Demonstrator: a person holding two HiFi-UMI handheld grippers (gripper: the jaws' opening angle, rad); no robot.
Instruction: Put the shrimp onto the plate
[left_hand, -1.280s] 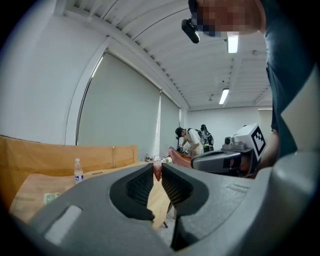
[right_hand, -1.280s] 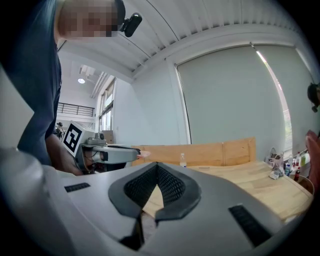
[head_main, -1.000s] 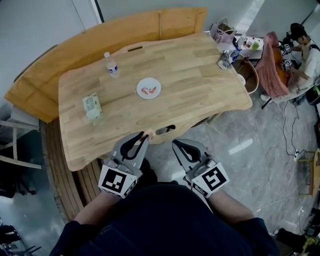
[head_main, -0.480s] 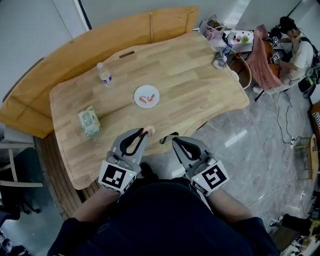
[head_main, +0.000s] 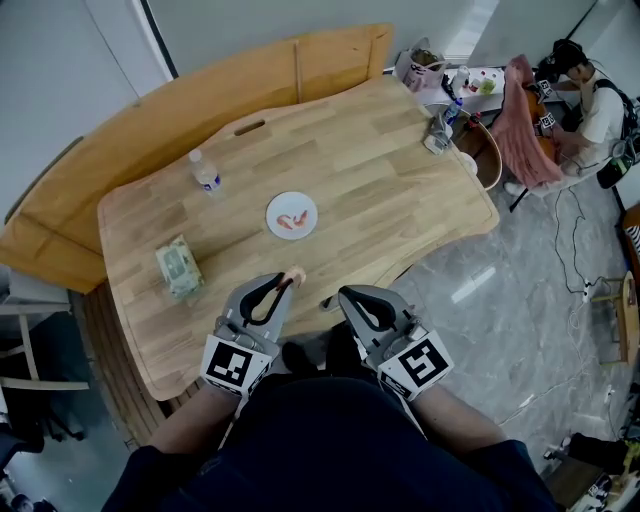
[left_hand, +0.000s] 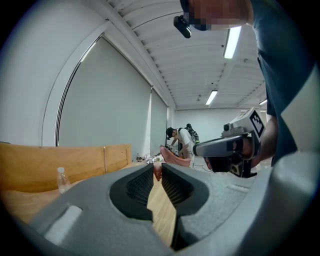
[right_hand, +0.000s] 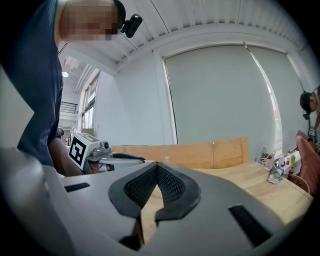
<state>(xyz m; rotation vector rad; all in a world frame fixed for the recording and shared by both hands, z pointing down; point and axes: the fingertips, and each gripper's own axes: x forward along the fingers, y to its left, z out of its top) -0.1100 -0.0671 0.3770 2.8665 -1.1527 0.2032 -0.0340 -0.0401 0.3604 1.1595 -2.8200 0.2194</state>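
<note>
Pink and small, a shrimp is pinched at the tips of the left gripper; in the left gripper view the jaws stand only a narrow slit apart, pressed on the shrimp from both sides. The right gripper has its jaws closed tip to tip with nothing between them, as the right gripper view shows.

Both grippers are held low and close to the person's body, side by side and pointing forward at the wooden table. The left one's tips reach just over the table's near edge, while the right one hangs just off that edge.

Counted: two grippers and three shrimp. One is gripped, and two more lie on the single white plate, which sits near the table's middle, ahead of the left gripper and apart from it. One water bottle stands beyond the plate to the left, and one tissue pack lies nearer the left edge.
</note>
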